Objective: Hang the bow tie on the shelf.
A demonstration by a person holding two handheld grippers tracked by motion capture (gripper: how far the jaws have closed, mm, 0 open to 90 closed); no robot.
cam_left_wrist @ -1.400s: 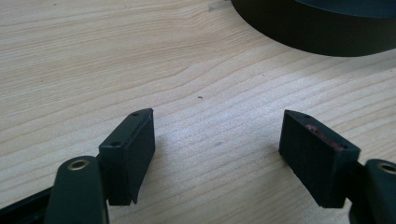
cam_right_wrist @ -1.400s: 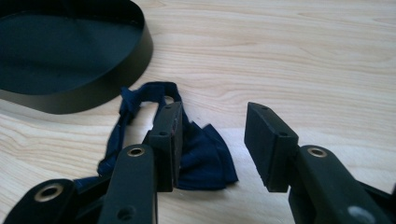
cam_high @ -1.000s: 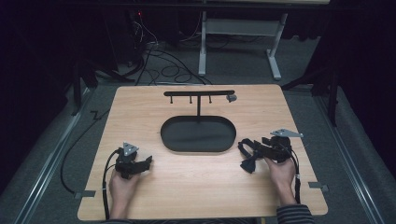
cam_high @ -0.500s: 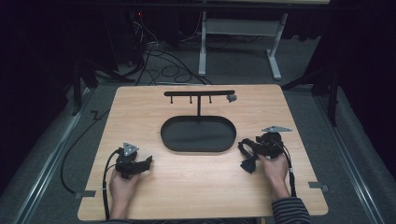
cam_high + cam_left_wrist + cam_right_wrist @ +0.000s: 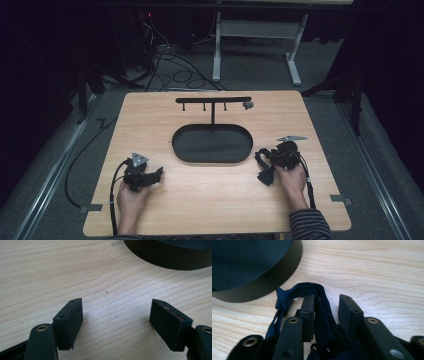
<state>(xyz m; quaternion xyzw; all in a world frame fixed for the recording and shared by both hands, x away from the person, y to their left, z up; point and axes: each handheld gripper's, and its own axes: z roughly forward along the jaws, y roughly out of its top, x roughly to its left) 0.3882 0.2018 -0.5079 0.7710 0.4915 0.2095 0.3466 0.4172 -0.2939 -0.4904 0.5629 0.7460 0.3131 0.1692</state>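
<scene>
At seven o'clock on the table (image 5: pixel 210 195) the left gripper (image 5: pixel 150 176) rests with jaws wide and empty. Middle holds the tray (image 5: pixel 212 143) and, at twelve, the rack (image 5: pixel 213 100). At four o'clock the right gripper (image 5: pixel 325 306) has a dark strap (image 5: pixel 322 312) between narrow jaws. Probably the strap goes on the rack; next it needs lifting toward a peg.

Cables (image 5: pixel 165 60) and perhaps a desk frame (image 5: pixel 255 37) beyond the table (image 5: pixel 150 115).

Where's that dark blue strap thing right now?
The dark blue strap lies between the right tool's jaws, just right of the black oval tray.
</scene>
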